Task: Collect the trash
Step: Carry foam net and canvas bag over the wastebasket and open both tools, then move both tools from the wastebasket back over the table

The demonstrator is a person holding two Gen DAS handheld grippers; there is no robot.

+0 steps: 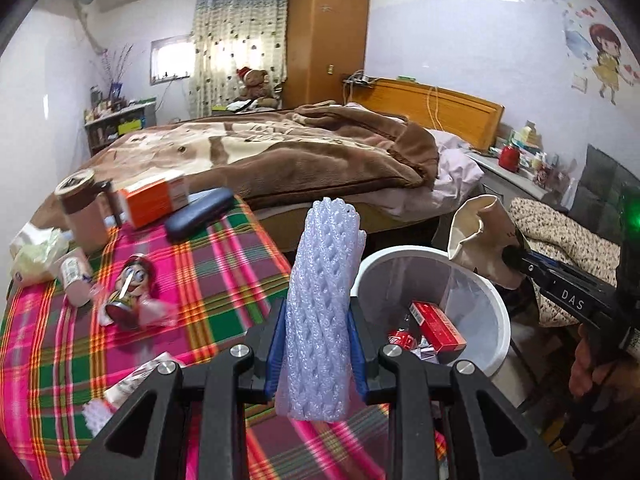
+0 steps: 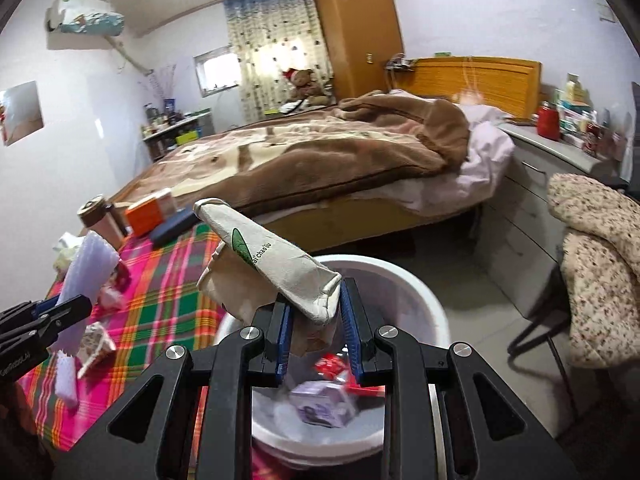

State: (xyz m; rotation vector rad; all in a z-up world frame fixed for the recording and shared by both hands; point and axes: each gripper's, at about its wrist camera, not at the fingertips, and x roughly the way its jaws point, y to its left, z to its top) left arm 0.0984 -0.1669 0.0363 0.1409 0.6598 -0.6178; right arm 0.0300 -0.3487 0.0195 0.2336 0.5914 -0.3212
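My left gripper (image 1: pixel 318 344) is shut on a white foam net sleeve (image 1: pixel 324 304), held upright over the plaid cloth beside the white trash bin (image 1: pixel 500 320). It also shows in the right wrist view (image 2: pixel 86 270). My right gripper (image 2: pixel 316 328) holds a crumpled beige paper bag (image 2: pixel 272 260) above the bin (image 2: pixel 424 296); the bag also shows in the left wrist view (image 1: pixel 476 236). The jaws stand apart and the bag rests against the left pad. The bin holds a red box (image 1: pixel 436 324) and other wrappers.
On the plaid cloth (image 1: pixel 208 280) lie a brown mug (image 1: pixel 80 208), an orange box (image 1: pixel 154 196), a dark case (image 1: pixel 198 214), a cartoon can (image 1: pixel 130 292), a small bottle (image 1: pixel 76 280) and crumpled wrappers (image 1: pixel 34 256). A bed (image 1: pixel 280 152) is behind, a chair with a blanket (image 2: pixel 592 264) at right.
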